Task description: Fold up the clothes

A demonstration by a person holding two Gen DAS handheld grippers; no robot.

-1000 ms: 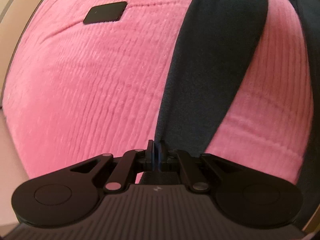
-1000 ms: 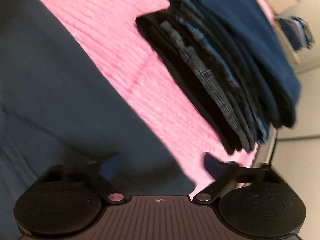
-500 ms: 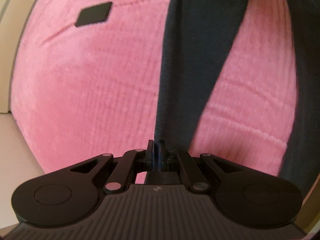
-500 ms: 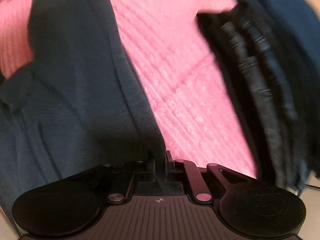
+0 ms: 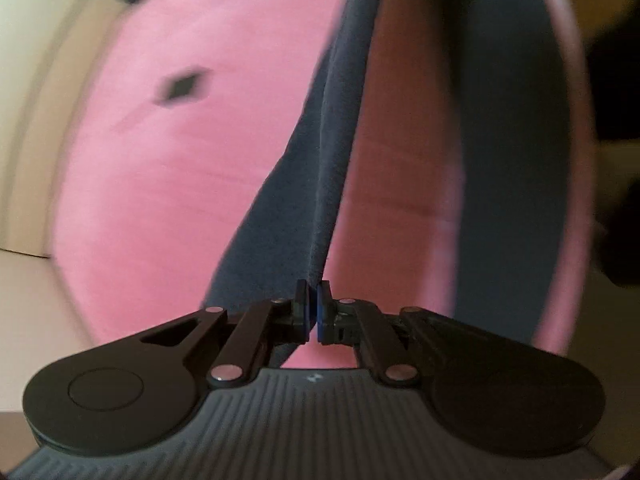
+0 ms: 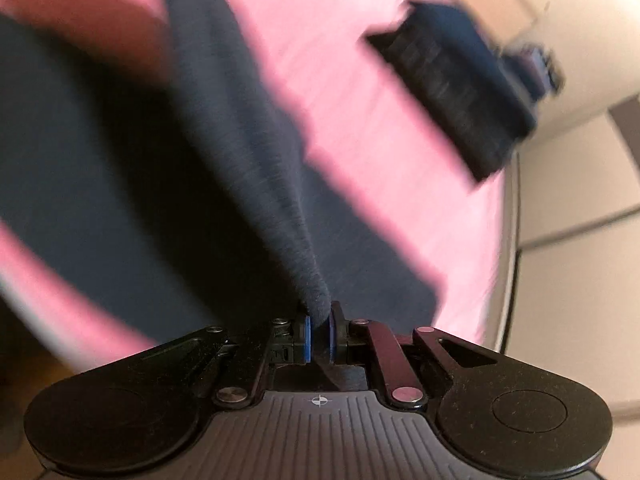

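Both hand-held grippers, left (image 5: 312, 306) and right (image 6: 319, 336), pinch a dark blue garment (image 6: 256, 184) lifted over the pink blanket (image 5: 168, 200). Folding looks barely begun; a folded stack (image 6: 460, 92) waits at far right.

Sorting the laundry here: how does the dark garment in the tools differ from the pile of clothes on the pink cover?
The dark garment is unfolded, hanging stretched from both tools; the pile is folded and stacked. The garment is lifted; the pile rests on the pink cover. The left tool and right tool pinch the garment; nothing grips the pile. Both look dark blue.
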